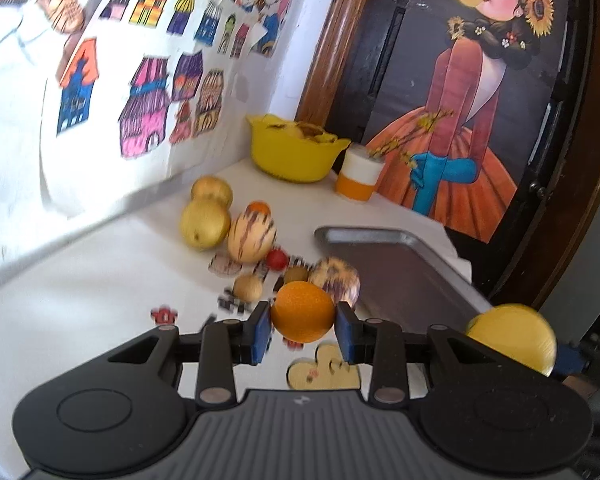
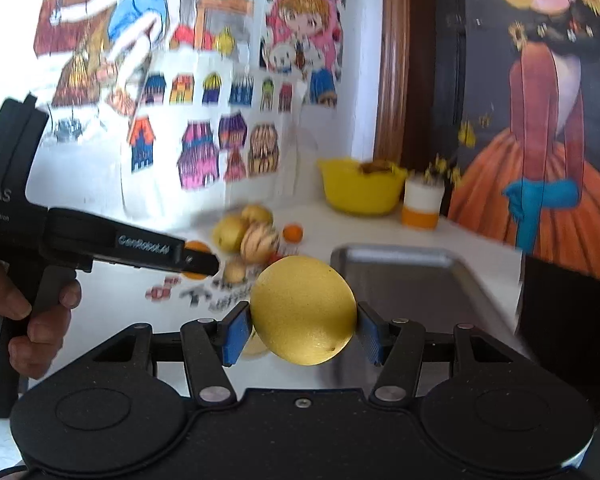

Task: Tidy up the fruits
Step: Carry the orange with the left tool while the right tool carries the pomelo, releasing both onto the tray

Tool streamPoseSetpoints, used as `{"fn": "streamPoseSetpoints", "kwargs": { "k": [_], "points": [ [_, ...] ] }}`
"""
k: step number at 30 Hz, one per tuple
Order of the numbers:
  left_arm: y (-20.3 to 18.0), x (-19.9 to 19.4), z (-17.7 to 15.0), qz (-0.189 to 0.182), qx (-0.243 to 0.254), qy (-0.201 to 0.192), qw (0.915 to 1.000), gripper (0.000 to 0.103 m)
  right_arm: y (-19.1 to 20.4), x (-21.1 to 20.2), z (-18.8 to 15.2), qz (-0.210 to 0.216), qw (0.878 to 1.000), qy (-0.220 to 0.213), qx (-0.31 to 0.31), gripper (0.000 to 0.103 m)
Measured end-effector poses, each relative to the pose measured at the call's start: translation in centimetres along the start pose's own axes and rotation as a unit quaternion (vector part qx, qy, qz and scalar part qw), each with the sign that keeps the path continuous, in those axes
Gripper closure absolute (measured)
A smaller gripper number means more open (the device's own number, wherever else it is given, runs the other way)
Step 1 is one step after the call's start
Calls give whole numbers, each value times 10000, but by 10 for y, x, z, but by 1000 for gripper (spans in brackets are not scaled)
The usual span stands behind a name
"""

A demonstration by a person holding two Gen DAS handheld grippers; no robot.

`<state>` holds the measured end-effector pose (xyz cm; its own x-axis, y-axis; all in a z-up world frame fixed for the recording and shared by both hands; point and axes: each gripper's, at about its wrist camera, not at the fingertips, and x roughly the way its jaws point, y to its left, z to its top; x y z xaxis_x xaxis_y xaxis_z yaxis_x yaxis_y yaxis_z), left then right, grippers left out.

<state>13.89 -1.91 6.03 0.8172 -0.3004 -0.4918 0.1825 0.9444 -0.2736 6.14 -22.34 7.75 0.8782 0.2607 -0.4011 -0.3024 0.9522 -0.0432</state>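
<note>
Here, left tongs (image 1: 303, 330) tight on an orange (image 1: 302, 311), right tongs (image 2: 302, 330) around a yellow fruit (image 2: 303, 310), backdrop blurred.

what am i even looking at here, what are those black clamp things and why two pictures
Each picture comes from a camera mounted on a handheld clamp tool, looking along its two blue-padded fingers. A person holds one tool in each hand; no robot arm is involved. The left gripper squeezes an orange. The right gripper squeezes a yellow fruit. In the right view you can also see the person's hand gripping the other tool. On the white table lie more fruits, an empty metal tray, a yellow bowl and a cup.
</note>
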Motion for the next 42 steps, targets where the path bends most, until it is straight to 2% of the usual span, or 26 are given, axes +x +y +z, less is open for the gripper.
{"fn": "streamPoseSetpoints", "kwargs": {
  "k": [9,12,15,20,26,33,38,42],
  "points": [
    [-20,-3,73,-117,443,-385,9982,65,-54,14,91,227,9993,-301,-53,45],
    [-29,4,94,-111,533,-488,9973,65,-70,31,109,179,9993,-325,3,45],
    [-39,16,108,-118,557,-425,9975,65,-86,54,117,176,9994,-245,138,45],
    [-54,54,117,-194,659,-61,9976,65,-111,93,109,170,9993,40,324,45],
    [-59,117,118,-528,428,368,9970,65,-137,142,82,235,9975,389,541,45],
    [-62,186,113,-609,448,780,9941,65,-166,196,62,266,9945,728,708,45],
    [-68,214,103,-585,489,1094,9911,65,-175,220,58,388,9919,838,869,45],
    [-74,225,99,-600,488,1254,9891,65,-175,233,54,363,9914,1026,727,45]
  ]
}}
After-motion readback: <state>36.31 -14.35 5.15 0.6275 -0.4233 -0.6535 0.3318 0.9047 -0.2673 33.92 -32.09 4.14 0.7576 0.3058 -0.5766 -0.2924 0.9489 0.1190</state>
